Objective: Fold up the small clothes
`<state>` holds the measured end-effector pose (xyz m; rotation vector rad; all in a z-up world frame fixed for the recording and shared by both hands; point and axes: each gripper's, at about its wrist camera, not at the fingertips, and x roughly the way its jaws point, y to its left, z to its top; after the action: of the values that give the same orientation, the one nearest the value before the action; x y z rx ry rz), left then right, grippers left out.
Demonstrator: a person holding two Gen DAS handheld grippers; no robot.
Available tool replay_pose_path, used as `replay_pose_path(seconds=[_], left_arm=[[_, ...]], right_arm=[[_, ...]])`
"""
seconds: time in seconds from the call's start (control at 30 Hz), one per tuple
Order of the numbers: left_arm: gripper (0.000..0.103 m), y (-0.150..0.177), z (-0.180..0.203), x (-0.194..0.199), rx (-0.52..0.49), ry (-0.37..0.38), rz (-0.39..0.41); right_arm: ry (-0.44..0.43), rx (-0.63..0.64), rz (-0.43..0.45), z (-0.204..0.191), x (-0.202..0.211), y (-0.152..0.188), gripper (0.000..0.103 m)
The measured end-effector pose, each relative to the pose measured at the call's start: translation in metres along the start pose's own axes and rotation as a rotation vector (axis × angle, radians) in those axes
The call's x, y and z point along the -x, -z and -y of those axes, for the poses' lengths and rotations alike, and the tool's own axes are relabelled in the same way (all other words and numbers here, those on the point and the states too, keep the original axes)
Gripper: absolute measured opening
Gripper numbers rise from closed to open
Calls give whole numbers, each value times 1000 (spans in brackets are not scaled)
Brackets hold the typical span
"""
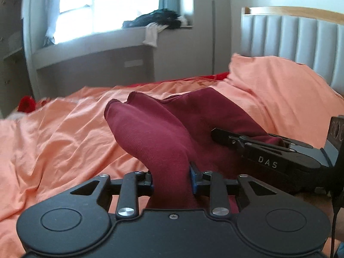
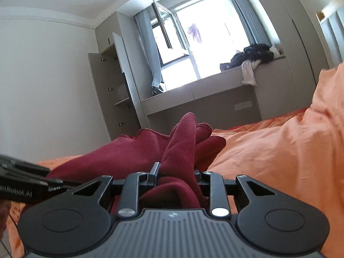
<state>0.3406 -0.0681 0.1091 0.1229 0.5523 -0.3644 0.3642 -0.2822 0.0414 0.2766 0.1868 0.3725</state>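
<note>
A small dark red garment [image 1: 163,126] lies bunched on the orange bedsheet [image 1: 64,129]. My left gripper [image 1: 171,177] is shut on a fold of it, the cloth rising out between the fingers. My right gripper [image 2: 175,175] is shut on another part of the same garment [image 2: 129,152], which drapes over its fingers. In the left wrist view the right gripper [image 1: 258,148] comes in from the right, its tip on the cloth. In the right wrist view the left gripper [image 2: 23,180] shows at the left edge.
An orange pillow [image 1: 279,86] lies against the grey padded headboard [image 1: 301,40]. A window seat [image 2: 204,92] carries a pile of dark clothes [image 2: 251,56]. An open cabinet [image 2: 111,88] stands by the window. Something red [image 1: 26,105] lies at the bed's far left edge.
</note>
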Motion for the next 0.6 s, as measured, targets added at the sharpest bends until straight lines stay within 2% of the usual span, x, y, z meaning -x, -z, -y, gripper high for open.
replay_pose_path(seconds=[0.13, 0.27, 0.33, 0.43, 0.47, 0.5, 0.6], left_arm=[[34, 10, -36, -23, 98, 30, -62], [43, 26, -51, -33, 167, 33, -50], [48, 32, -52, -34, 174, 14, -44], [50, 34, -48, -33, 171, -9, -29], [52, 34, -45, -34, 169, -20, -28], [54, 33, -43, -34, 163, -34, -28], [65, 31, -38, -31, 155, -72, -26]], right_arm=[[25, 55, -80, -7, -30, 11, 30], [62, 74, -131, -1, -38, 20, 37], [71, 66, -143, 3, -38, 22, 43], [80, 76, -145, 3, -38, 21, 50], [88, 81, -146, 3, -38, 21, 56], [99, 89, -149, 0, -38, 21, 68], [94, 114, -146, -3, -36, 20, 85]])
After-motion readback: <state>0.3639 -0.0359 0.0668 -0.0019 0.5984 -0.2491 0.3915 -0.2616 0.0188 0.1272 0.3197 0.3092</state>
